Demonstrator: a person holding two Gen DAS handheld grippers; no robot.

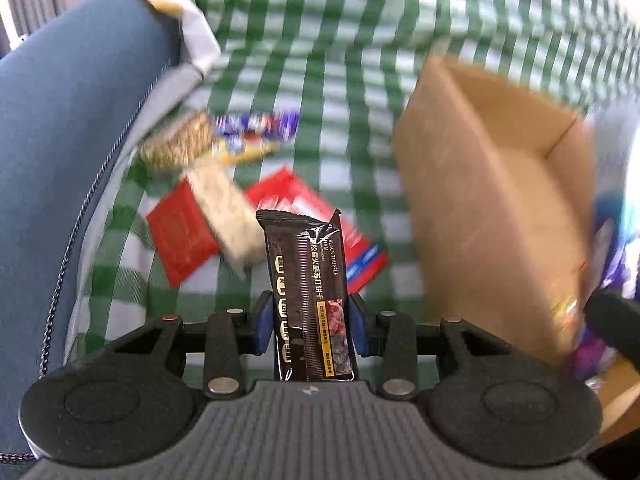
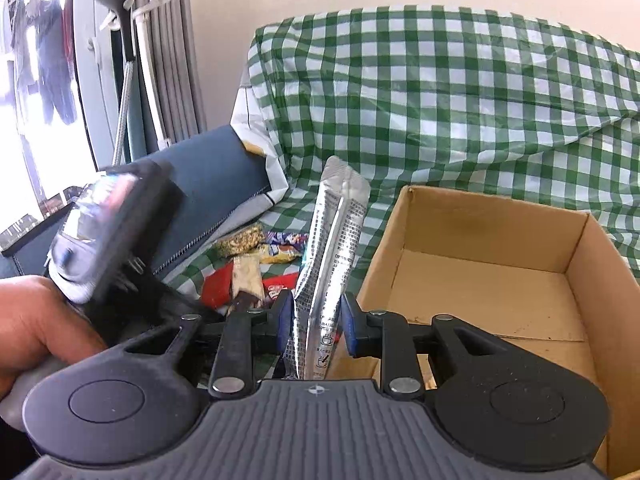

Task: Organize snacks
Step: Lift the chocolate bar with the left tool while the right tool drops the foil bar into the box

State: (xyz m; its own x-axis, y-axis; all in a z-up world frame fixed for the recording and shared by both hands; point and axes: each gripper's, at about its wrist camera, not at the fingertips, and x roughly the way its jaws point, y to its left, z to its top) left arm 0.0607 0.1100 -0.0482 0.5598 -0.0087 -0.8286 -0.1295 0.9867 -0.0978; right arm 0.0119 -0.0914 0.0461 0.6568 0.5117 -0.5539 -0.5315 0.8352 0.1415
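My left gripper [image 1: 310,320] is shut on a black cracker packet [image 1: 306,264], which stands upright between the blue pads [image 1: 262,328]. Beyond it, on the green checked cloth [image 1: 320,40], lies a pile of snacks: two red packets [image 1: 182,236], a pale bar [image 1: 228,212], a seed bar [image 1: 180,140] and a purple wrapper [image 1: 256,124]. My right gripper [image 2: 316,320] is shut on a silver sachet [image 2: 334,232], upright beside the left wall of an open cardboard box [image 2: 480,224]. In the left wrist view the box [image 1: 460,200] is blurred, to the right of the pile.
A blue zipped cushion [image 1: 60,120] borders the cloth on the left. In the right wrist view a hand [image 2: 36,328] holds the other gripper's body [image 2: 112,232] at the left, above the snack pile [image 2: 248,272]. Grey curtains [image 2: 172,40] and a window stand behind.
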